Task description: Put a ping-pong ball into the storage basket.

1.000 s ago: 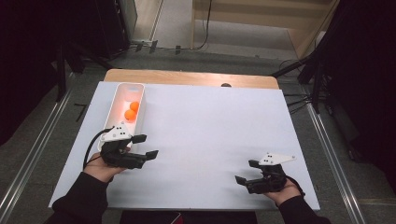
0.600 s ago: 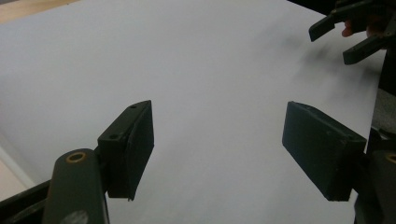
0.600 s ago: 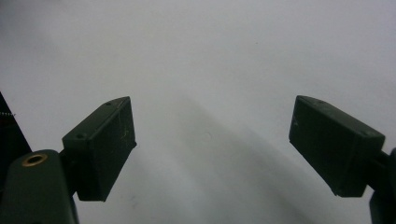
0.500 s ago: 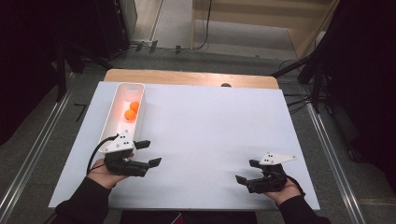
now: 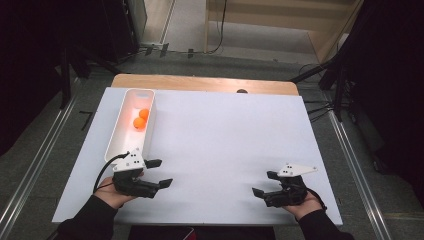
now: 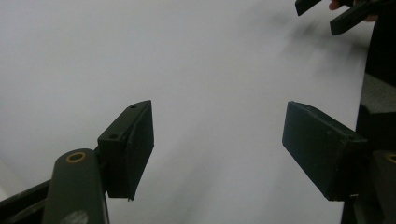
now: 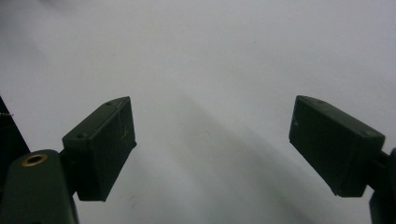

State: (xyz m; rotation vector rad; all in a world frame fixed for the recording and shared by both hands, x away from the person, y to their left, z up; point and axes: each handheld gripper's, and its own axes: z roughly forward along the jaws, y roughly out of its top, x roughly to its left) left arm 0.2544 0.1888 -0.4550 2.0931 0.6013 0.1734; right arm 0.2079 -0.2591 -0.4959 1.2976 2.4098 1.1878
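Observation:
A long white tray (image 5: 116, 136) lies at the table's left side with two orange balls (image 5: 139, 123) in its far half. Just below the tray's near end, my left gripper (image 5: 161, 173) is held in a hand, jaws open and pointing right, nothing between them. In the left gripper view the left gripper (image 6: 219, 140) shows wide open over bare white table. Near the front right, my right gripper (image 5: 263, 183) points left, open and holding nothing. The right gripper view shows the right gripper (image 7: 212, 144) the same way. The right gripper's fingertips (image 6: 350, 14) appear at the left gripper view's top right.
A white sheet (image 5: 225, 135) covers the table, with a wooden strip (image 5: 200, 82) and a small dark knob (image 5: 242, 91) along the far edge. Metal rails and dark stands flank the table on the floor.
My left gripper has drawn back from the tray's near end toward the table's front edge and slightly right. The right gripper has stayed in place.

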